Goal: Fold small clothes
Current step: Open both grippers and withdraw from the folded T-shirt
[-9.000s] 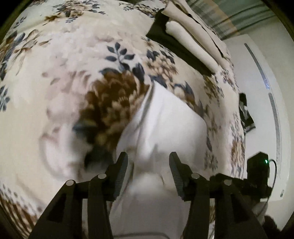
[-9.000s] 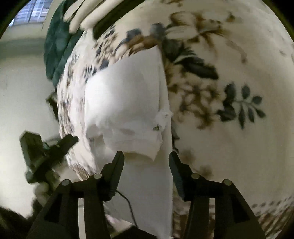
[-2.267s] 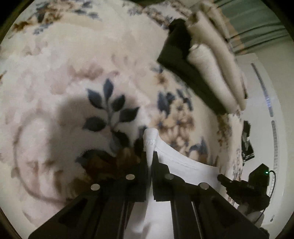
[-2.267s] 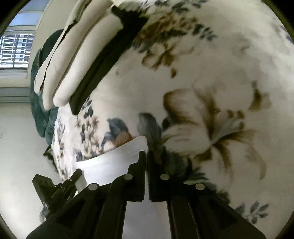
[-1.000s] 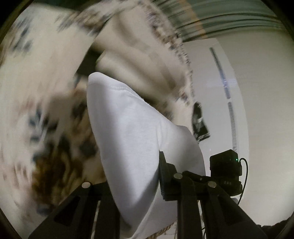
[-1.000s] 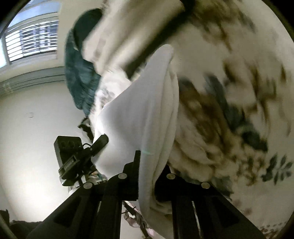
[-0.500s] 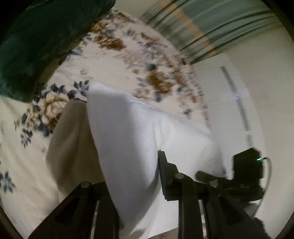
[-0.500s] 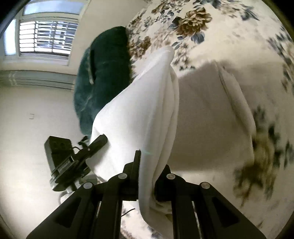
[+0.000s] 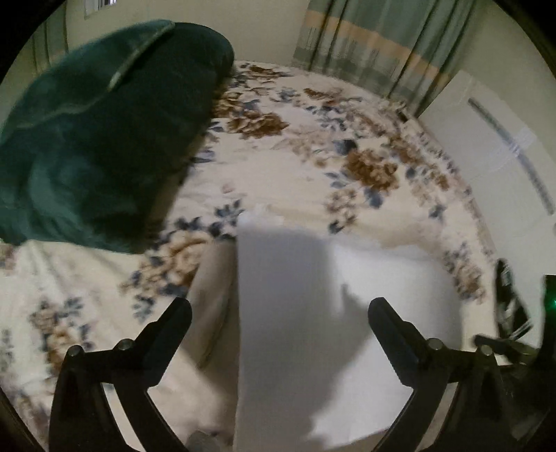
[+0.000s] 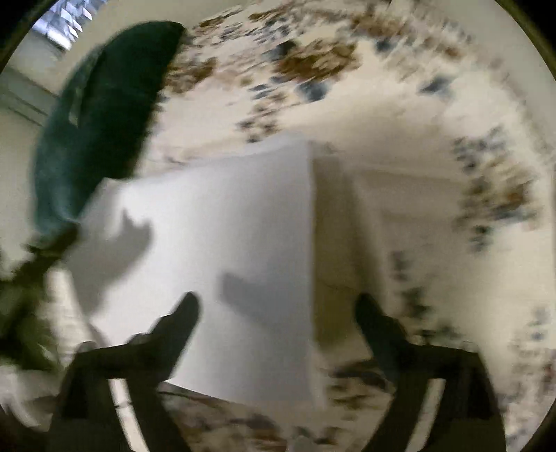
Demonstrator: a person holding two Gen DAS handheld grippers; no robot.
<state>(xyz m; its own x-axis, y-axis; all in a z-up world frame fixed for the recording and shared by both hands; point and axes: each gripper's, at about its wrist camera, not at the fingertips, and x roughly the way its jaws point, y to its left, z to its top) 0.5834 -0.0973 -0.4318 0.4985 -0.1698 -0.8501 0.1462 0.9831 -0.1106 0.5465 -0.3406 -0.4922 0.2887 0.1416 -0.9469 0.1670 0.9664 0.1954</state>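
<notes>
1. The white cloth (image 9: 330, 313) lies folded into a flat, nearly square packet on the bed (image 9: 278, 167). It rests partly on a beige garment (image 9: 212, 295), which shows at its left side in the left wrist view and at its right side in the right wrist view.

2. The left gripper (image 9: 279, 323) has its jaws spread wide and nothing is between them. It hangs above the near part of the cloth, and I cannot tell if it touches the fabric.

3. The right gripper (image 10: 276, 316) also has its jaws wide apart and holds nothing. The white cloth (image 10: 215, 260) is below it. This picture is blurred, so small details are not sure.

4. In my judgement, this piece is finished: the edges look straight and the packet lies in its place on the pile. What is left, I think, is only to draw the grippers away and to take a next piece, if there is one. No unfolded clothes show in these views.

5. The surface is a soft cream blanket with brown and blue flowers. It is thick and yielding, so a folded packet may sit a little uneven on it.

6. A large dark green pillow (image 9: 104, 132) lies at the head of the bed, to the left. Behind the bed hang striped curtains (image 9: 375, 48) in green and pale yellow, and a white door or cupboard (image 9: 486, 146) stands at the right. A window with blinds (image 10: 66, 21) shows in the upper corner of the right wrist view.
</notes>
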